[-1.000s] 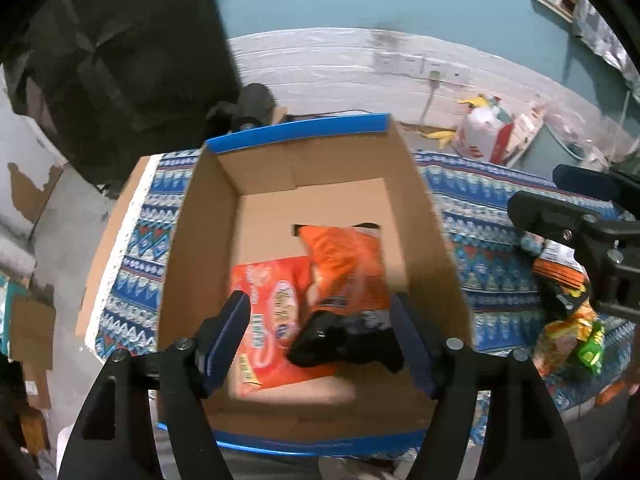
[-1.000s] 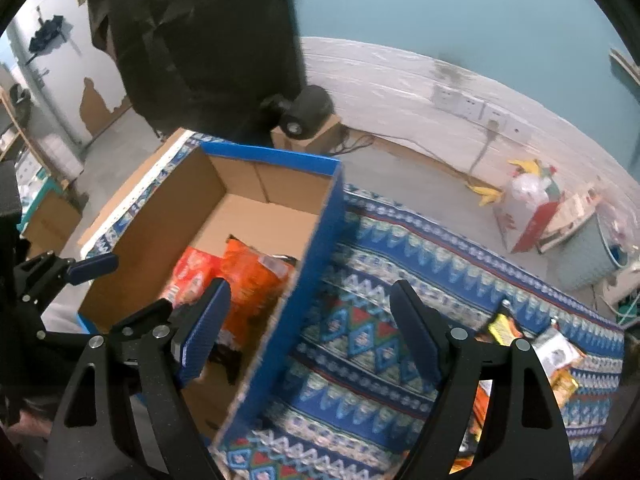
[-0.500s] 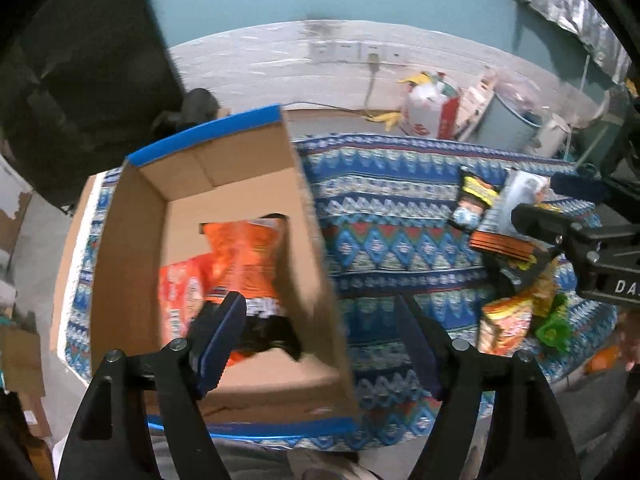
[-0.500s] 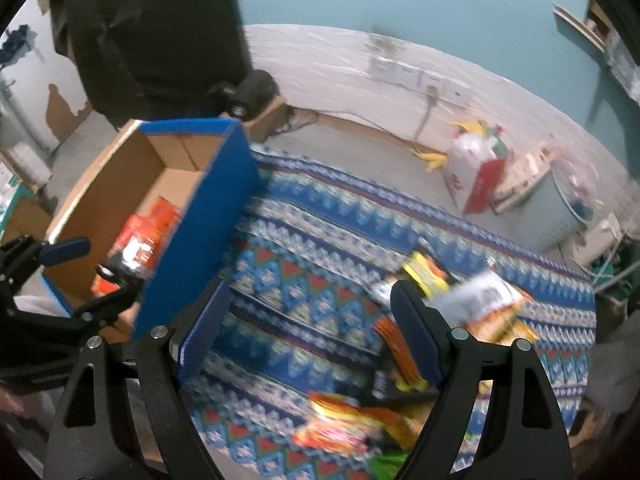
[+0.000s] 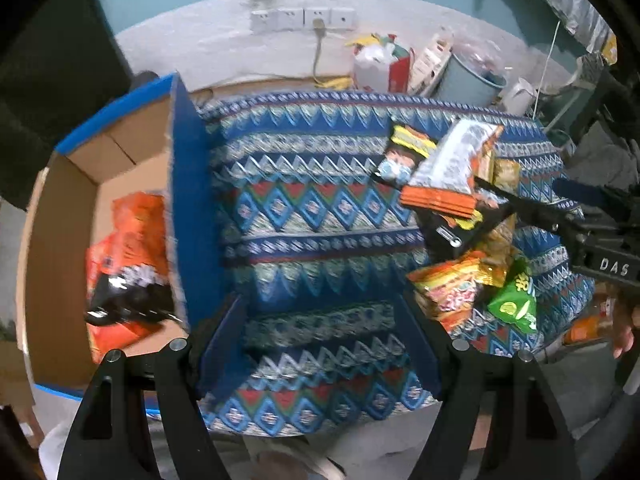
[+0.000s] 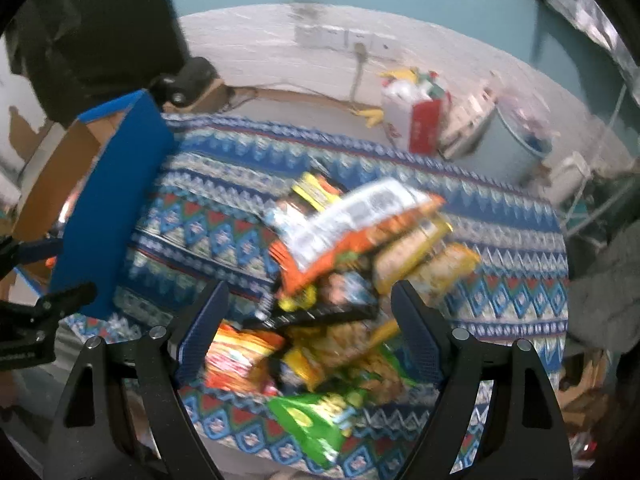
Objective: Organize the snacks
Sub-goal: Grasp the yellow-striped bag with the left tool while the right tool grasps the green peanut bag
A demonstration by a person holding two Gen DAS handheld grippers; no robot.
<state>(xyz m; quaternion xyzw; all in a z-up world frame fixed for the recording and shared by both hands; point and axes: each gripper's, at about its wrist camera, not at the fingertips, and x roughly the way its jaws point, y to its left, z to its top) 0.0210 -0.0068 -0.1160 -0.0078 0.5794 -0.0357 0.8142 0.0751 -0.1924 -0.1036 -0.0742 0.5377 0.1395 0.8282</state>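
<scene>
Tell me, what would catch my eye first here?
A bright heap of snack packets lies on the patterned blue cloth, right under the open right gripper. To the left stands a blue cardboard box already holding orange packets.

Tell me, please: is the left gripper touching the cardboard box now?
Cannot tell. In the left wrist view the left gripper stands open, nothing between its fingers, but one finger overlaps the blue wall of the cardboard box, so no gap shows.

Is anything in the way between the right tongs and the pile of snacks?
Nothing visible. The right tongs hang open right over the snack pile on the patterned cloth, with only air between them.
</scene>
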